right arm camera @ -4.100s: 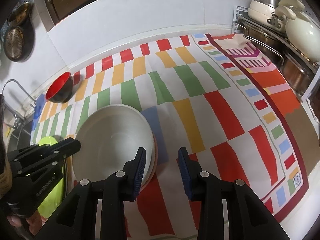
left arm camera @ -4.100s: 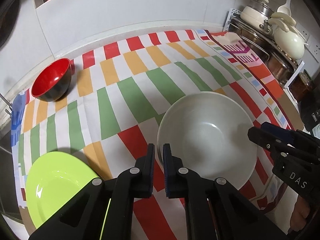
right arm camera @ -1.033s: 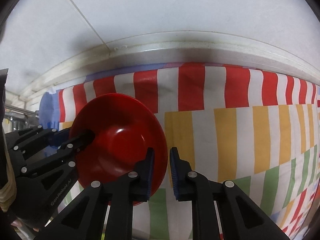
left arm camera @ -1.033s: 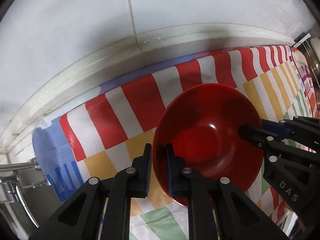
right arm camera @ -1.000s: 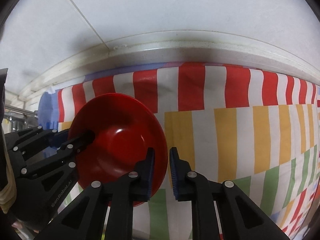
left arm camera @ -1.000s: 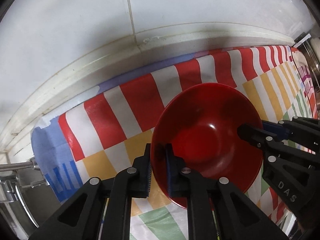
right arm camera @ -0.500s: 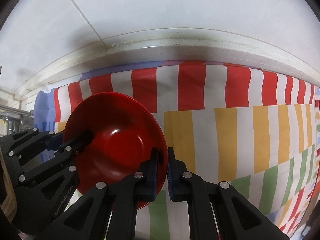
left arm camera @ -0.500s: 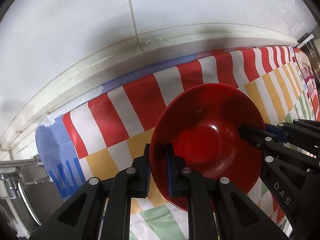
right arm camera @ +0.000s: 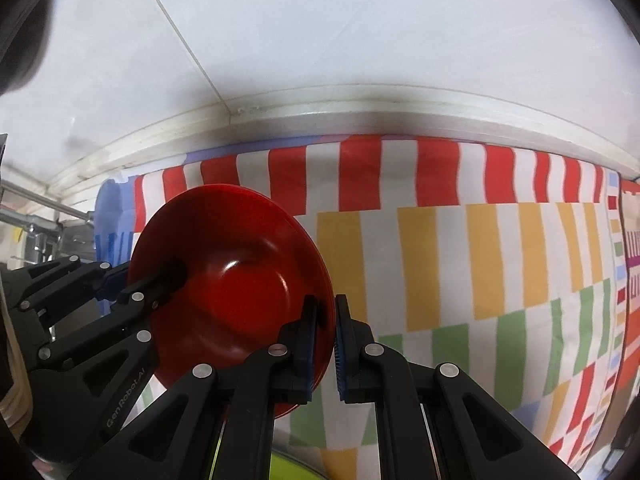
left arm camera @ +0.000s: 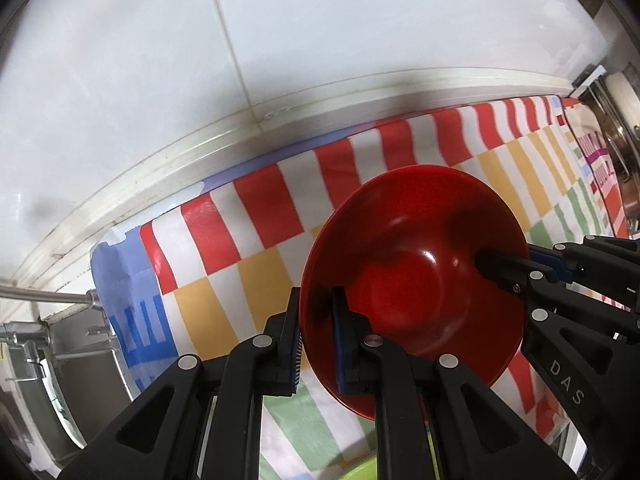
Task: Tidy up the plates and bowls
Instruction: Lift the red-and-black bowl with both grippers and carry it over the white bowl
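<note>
A striped cloth (left arm camera: 256,240) in red, yellow, green and white blocks covers the worktop and runs up to a white tiled wall (right arm camera: 360,32). At the cloth's left end a metal tap (left arm camera: 44,294) reaches over a steel sink (left arm camera: 80,364). Far right, metal pots (left arm camera: 624,120) stand on a rack.
</note>
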Demonstrator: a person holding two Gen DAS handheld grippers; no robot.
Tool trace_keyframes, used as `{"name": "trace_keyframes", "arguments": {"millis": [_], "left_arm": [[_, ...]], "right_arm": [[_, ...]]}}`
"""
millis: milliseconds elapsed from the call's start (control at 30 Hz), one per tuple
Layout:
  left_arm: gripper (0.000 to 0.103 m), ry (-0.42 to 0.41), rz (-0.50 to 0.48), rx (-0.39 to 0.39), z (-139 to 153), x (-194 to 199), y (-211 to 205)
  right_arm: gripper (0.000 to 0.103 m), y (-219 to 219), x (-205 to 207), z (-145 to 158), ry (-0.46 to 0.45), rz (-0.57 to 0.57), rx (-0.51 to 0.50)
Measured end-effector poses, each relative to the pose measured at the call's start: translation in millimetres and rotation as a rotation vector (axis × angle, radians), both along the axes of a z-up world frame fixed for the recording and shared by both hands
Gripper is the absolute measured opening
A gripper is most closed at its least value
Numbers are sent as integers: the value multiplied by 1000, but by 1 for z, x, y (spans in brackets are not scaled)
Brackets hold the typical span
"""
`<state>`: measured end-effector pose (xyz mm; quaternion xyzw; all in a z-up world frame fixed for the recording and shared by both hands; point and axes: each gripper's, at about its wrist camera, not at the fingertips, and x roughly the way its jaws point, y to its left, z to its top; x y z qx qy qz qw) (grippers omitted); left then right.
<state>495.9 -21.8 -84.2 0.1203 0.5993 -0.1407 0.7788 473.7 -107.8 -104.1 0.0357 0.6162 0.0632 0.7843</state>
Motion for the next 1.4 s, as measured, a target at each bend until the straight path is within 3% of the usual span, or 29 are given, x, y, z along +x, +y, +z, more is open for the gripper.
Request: {"name": "trace_keyframes", "arguments": {"millis": [400, 667, 1400], "left_arm": [[14, -47, -56, 1, 36, -49, -42], [14, -58, -117, 0, 44, -86, -81], [15, -22, -349, 26, 28, -171, -181]], "right_arm": [[9, -33, -48, 30, -51, -38, -26], [9, -66, -88, 39, -58, -83, -39], [9, -162, -191, 30, -18, -259, -68]]}}
